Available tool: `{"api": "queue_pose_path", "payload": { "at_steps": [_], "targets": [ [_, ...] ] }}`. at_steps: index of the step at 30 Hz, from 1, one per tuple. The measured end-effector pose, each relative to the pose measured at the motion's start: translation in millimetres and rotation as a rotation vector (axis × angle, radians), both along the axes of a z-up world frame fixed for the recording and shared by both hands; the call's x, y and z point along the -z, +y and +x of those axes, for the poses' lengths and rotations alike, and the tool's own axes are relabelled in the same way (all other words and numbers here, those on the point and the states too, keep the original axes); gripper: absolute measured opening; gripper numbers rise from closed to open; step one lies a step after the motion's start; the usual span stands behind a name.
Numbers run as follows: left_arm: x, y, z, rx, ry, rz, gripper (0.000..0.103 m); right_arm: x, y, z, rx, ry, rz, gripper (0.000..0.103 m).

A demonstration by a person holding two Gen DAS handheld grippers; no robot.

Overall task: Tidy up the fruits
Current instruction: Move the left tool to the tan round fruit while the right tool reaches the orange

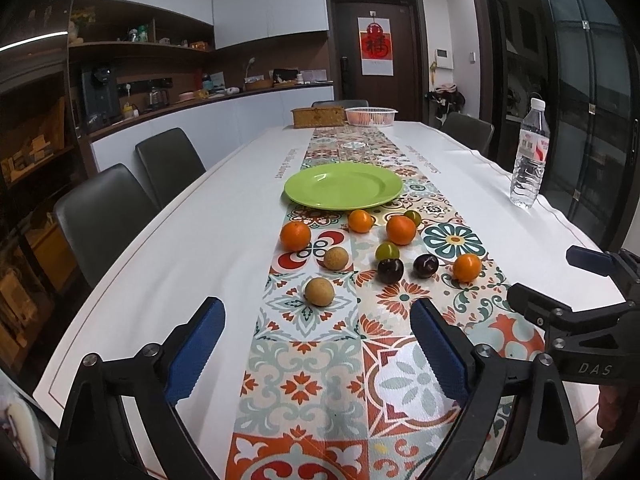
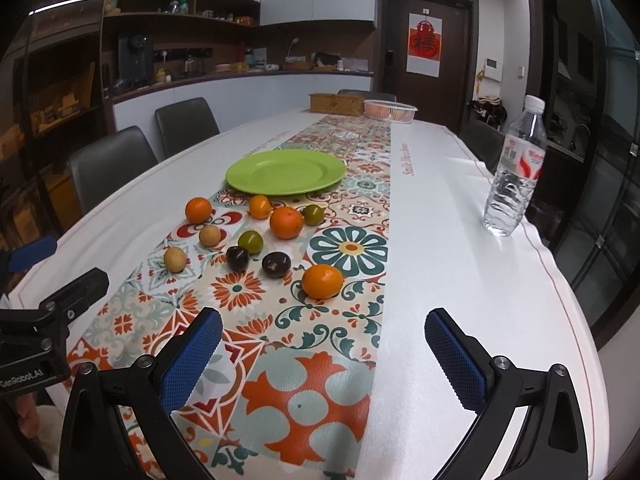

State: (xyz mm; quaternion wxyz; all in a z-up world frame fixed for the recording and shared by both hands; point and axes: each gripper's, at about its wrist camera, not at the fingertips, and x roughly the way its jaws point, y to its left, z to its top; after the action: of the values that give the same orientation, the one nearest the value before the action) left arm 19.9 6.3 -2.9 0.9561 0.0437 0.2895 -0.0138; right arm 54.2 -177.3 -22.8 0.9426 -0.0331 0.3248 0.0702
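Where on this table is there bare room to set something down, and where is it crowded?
Free: the white cloth between the patterned runner and the water bottle; the white strip between the runner and the chairs; the green plate itself is empty. Crowded: the runner just in front of the plate, where tangerines, plums and longans cluster.

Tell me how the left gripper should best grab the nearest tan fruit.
Probably across its widest middle, approaching from the near side: the tan fruit is round, sits alone on the runner, and lies just ahead of the open left gripper.
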Motion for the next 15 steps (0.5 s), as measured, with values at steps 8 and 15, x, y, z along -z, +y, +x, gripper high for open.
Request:
{"api": "queue_pose_path", "payload": {
  "at_steps": [8,15],
  "targets": [
    [10,2,22,0.005,0.036,-0.001,0.084,7,4,21,-0.003,0.006,-0.020,0.101],
    [18,5,45,0.009,0.078,-0.019,0.075,14,7,40,0.000,0.039,-0.014,0.097]
  ]
}}
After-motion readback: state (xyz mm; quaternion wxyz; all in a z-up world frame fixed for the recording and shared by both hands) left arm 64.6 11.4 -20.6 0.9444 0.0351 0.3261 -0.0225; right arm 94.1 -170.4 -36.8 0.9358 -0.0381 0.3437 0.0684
